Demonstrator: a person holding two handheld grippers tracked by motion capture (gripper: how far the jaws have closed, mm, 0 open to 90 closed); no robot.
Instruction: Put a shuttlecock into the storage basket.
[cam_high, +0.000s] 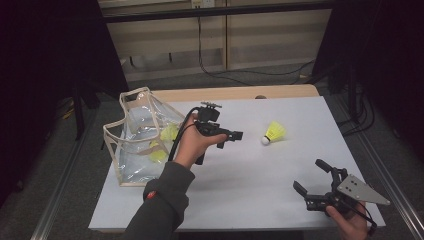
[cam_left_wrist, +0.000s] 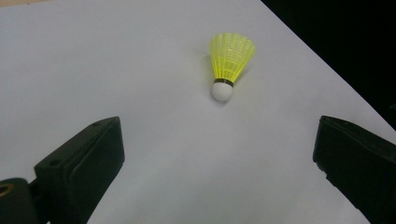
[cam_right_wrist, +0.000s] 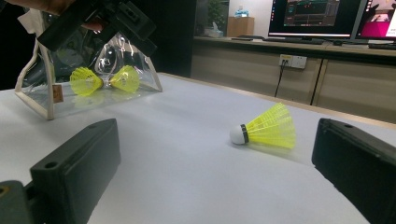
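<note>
A yellow shuttlecock (cam_high: 274, 133) is seen lying on its side on the white tabletop (cam_high: 250, 170), right of the transparent bag (cam_high: 137, 135) where two more are held. The left tool (cam_high: 227, 136) is held above the tabletop just left of it, the right tool (cam_high: 312, 176) near the front right corner; both are spread wide and empty.

**Shuttlecocks and clear pouch**

Loose shuttlecock (cam_high: 274, 133): yellow skirt, white cork, on its side on the white table, right of frame centre. Clear pouch (cam_high: 131, 145) with cream trim, left of centre, holds two more yellow shuttlecocks (cam_right_wrist: 103, 80) side by side.
</note>
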